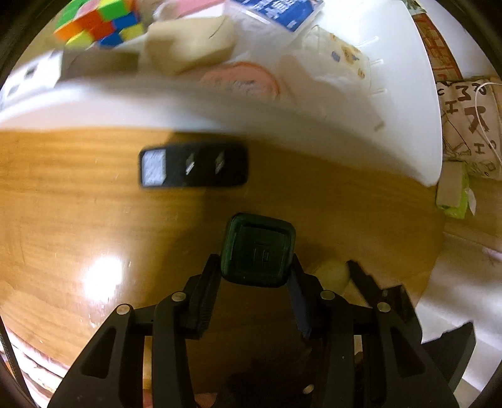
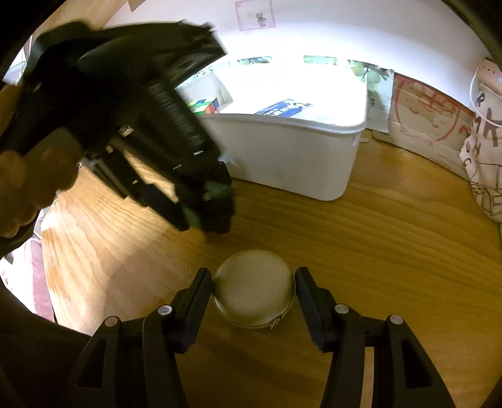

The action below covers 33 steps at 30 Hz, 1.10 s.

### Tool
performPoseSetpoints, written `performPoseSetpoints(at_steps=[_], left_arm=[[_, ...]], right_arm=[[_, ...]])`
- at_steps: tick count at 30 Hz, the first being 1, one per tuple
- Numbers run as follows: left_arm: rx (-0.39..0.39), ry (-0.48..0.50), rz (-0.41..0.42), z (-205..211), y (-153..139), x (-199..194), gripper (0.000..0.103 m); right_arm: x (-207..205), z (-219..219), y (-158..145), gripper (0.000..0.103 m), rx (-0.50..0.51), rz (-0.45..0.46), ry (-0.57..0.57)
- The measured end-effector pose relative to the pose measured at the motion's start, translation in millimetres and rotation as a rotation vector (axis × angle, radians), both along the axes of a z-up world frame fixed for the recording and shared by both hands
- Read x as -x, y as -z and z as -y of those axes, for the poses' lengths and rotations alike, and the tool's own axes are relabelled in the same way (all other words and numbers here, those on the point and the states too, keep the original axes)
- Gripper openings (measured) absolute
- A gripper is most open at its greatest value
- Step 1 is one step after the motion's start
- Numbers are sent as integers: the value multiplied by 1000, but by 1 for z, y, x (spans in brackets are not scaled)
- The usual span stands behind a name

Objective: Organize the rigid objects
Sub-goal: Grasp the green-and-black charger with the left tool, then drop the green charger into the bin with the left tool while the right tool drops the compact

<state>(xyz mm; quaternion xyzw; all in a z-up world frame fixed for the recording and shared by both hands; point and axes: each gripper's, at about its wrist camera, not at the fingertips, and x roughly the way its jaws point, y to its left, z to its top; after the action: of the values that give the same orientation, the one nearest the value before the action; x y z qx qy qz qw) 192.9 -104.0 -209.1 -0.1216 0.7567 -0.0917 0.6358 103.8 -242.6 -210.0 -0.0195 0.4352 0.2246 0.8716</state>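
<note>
While left tongs (image 1: 257, 276) grip green square case (image 1: 259, 249), round tin (image 2: 254, 293) sits clamped between right tongs (image 2: 254, 282).

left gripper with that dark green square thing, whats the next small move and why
Probably carry it forward over the white bin and let go. The left gripper is already closed on the dark green square case, the bin sits just ahead holding a puzzle cube and other sorted items, and a black adapter lies on the table between.
</note>
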Motion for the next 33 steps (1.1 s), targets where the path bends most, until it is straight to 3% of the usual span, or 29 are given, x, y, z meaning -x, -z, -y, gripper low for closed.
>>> performPoseSetpoints(at_steps=[18, 25, 33], left_arm=[[-15, -34, -38, -80, -15, 55, 45], [-35, -16, 18, -105, -50, 61, 45], [-43, 51, 124, -107, -95, 60, 45]], right_arm=[[9, -4, -35, 56, 25, 50, 141], [4, -13, -56, 55, 30, 94, 171], [0, -23, -90, 55, 34, 164, 184]])
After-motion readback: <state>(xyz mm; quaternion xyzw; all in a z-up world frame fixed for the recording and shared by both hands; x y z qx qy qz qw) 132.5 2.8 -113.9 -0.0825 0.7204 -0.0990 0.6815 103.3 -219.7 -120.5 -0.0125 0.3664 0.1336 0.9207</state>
